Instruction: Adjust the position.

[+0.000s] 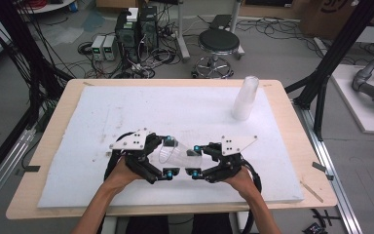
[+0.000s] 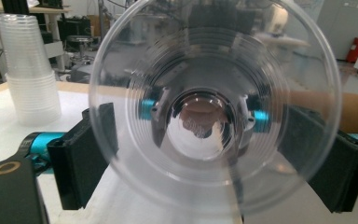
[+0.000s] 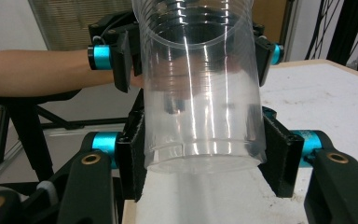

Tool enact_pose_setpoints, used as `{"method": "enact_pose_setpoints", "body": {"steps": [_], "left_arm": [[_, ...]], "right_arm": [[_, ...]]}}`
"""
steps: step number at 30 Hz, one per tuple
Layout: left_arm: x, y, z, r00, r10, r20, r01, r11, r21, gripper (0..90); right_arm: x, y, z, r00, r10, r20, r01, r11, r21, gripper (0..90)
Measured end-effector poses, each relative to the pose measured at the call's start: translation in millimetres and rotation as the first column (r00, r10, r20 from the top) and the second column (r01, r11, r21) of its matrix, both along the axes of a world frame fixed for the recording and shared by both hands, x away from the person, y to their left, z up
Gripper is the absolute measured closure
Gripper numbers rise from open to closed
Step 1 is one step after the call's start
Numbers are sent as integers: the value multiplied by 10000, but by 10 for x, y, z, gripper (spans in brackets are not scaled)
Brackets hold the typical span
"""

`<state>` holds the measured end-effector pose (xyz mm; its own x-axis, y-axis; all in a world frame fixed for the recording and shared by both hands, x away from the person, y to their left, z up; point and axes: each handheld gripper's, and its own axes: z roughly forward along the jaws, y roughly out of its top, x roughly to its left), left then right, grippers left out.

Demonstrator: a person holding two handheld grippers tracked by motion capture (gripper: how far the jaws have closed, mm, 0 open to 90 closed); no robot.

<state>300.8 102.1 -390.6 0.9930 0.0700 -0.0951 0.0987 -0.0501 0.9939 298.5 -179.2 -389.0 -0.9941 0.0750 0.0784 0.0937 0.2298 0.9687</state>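
A clear plastic cup (image 1: 174, 152) lies on its side just above the white mat (image 1: 126, 107), held between both grippers. My left gripper (image 1: 168, 157) is shut on the cup's wide mouth end; in the left gripper view I look straight into the cup (image 2: 214, 107), with my jaws pressed on either side of the rim. My right gripper (image 1: 196, 161) is shut on the narrow base end, and in the right gripper view the cup (image 3: 200, 93) rises between my two black jaws. Farther up that cup the left gripper's fingers (image 3: 121, 60) clamp it.
A tall stack of clear cups (image 1: 245, 100) stands upside down at the mat's far right, also seen as the stack (image 2: 28, 70) in the left gripper view. The wooden table edge (image 1: 302, 146) borders the mat. A stool (image 1: 218, 44) and computer boxes (image 1: 136, 29) sit on the floor beyond.
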Motion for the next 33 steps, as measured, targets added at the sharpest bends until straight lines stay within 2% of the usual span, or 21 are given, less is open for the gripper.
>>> {"method": "enact_pose_setpoints", "body": {"steps": [11, 14, 17, 24, 25, 26, 27, 28, 29, 31, 33], "left_arm": [[10, -23, 26, 9995, -325, 31, 326, 9993, -190, 216], [6, -22, 27, 9990, -424, 100, 427, 9987, -284, 265], [5, -21, 27, 9990, -424, 121, 427, 9987, -276, 308], [1, -14, 26, 9990, -419, 177, 421, 9990, -162, 318], [-2, -16, 26, 9991, -381, 202, 384, 9991, -151, 318], [-2, -15, 26, 9992, -331, 244, 333, 9994, -82, 318], [-2, -15, 26, 9992, -331, 244, 333, 9994, -82, 318], [2, -8, 22, 9993, -297, 218, 298, 9995, -80, 318], [2, -8, 22, 9993, -297, 218, 298, 9995, -80, 318], [1, 5, 25, 9993, -282, 226, 284, 9996, -68, 318], [-1, 18, 28, 9994, -235, 267, 234, 9997, 9, 318]], "right_arm": [[-3, 27, -9, 9996, 268, -18, -268, 9996, -21, 427], [-11, 44, -19, 9987, 466, -187, -468, 9988, -114, 427], [0, 50, -24, 9994, 338, -52, -339, 9993, -152, 427], [2, 53, -30, 9994, 348, -29, -349, 9992, -217, 423], [4, 56, -30, 9994, 352, 75, -350, 9990, -269, 410], [-7, 63, -30, 9993, 380, 64, -378, 9986, -357, 352], [-14, 80, -30, 9998, 180, 58, -177, 9988, -459, 214], [-14, 103, -28, 9996, -251, 156, 261, 9972, -704, 144], [-24, 120, -31, 9995, -308, 90, 315, 9953, -912, 142], [-28, 136, -44, 9999, -148, 26, 150, 9952, -969, 141], [-28, 148, -51, 9998, -207, 73, 213, 9943, -1048, 141]]}}
